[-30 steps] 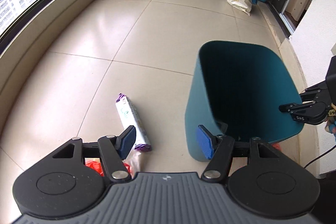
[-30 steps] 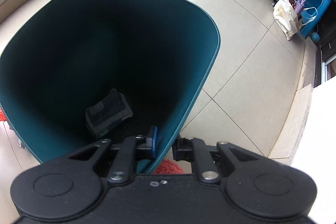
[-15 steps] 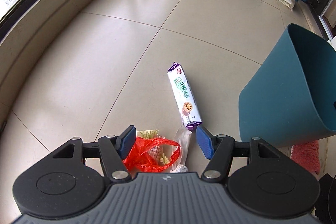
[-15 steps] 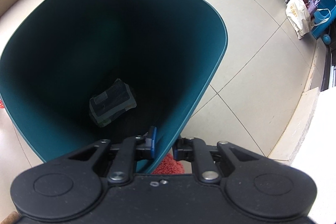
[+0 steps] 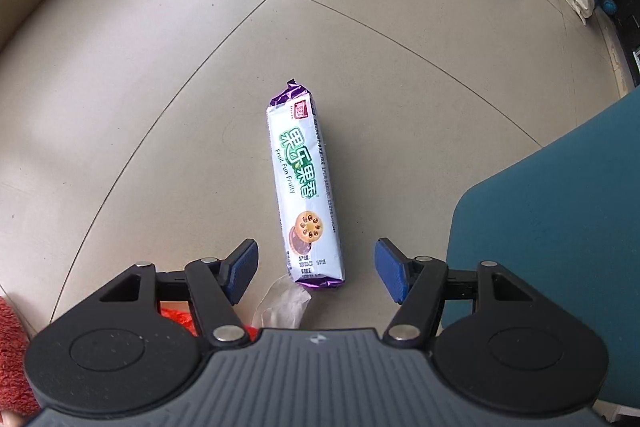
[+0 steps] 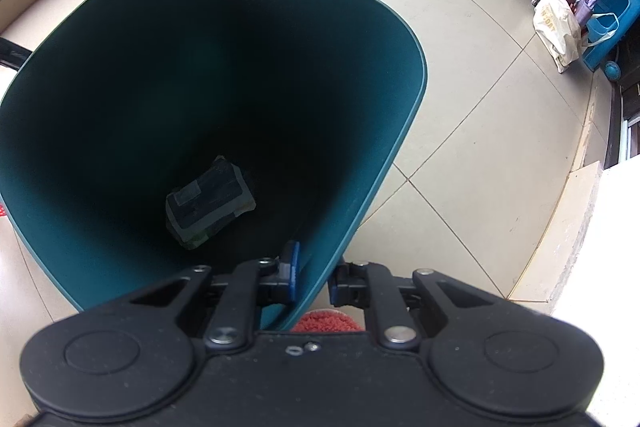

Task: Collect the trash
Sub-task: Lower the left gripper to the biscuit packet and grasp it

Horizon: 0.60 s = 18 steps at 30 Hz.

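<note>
On the tiled floor point(image 5: 120, 75), teal bin point(image 6: 384, 163) is the landmark. Right claw point(image 6: 314, 273) pinches bin's near rim, one pad inside the wall, one outside. Dark packet point(image 6: 208, 203) lies at bin's bottom. Left of bin, biscuit packet point(image 5: 304, 187) lies flat, lengthwise away from camera, apart from bin wall. Left claw point(image 5: 316, 271) spread wide, pads flanking packet's near end, not touching. Clear wrapper point(image 5: 284, 307) and red bag point(image 5: 176, 317) lie nearer still, partly hidden.
</note>
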Motion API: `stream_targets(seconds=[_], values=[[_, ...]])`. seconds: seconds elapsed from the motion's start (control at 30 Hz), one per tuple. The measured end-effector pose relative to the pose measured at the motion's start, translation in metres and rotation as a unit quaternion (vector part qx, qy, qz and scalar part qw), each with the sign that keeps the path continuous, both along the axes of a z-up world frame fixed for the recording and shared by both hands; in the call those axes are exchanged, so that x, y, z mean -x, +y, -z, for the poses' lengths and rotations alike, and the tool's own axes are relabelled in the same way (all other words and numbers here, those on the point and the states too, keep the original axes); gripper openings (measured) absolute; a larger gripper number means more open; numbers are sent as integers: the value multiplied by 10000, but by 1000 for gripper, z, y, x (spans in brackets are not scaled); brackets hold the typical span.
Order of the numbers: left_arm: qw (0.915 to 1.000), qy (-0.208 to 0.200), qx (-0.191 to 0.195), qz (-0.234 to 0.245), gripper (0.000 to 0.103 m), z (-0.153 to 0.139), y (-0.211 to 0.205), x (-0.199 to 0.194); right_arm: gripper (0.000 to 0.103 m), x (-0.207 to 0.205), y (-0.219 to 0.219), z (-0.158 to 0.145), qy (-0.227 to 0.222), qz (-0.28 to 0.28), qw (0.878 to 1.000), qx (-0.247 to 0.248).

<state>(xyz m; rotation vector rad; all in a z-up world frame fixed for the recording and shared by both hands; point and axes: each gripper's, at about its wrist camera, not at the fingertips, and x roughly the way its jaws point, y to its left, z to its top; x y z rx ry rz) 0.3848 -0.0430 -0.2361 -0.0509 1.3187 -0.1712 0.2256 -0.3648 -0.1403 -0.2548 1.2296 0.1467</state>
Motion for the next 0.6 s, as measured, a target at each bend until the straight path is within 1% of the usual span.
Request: stream_targets(seconds=[0.1, 0.17, 0.23, 0.37, 0.4, 0.47, 0.53, 0.6], values=[[9998, 177, -2, 33, 64, 31, -11, -16, 13, 1, 0, -1, -13, -6, 10000, -31], [9995, 315, 85, -12, 64, 49, -12, -23, 13, 2, -1, -2, -44, 1, 10000, -55], [9991, 400, -12, -156, 64, 65, -12, -29, 13, 3, -3, -4, -77, 51, 9999, -111], [9965, 720, 20, -418, 64, 95, -11, -35, 14, 4, -5, -4, -118, 38, 9998, -155], [9961, 773, 19, -422, 64, 100, -12, -35, 14, 3, -7, -3, -127, 50, 9997, -184], [9957, 819, -101, -416, 64, 107, -16, -33, 14, 3, -7, -3, -150, 46, 9997, -199], [9963, 734, -156, -417, 63, 106, -18, -29, 14, 3, -7, -3, -184, 42, 9996, -197], [9966, 682, -124, -448, 61, 103, -19, -25, 14, 3, -5, -3, -217, 20, 9996, -172]])
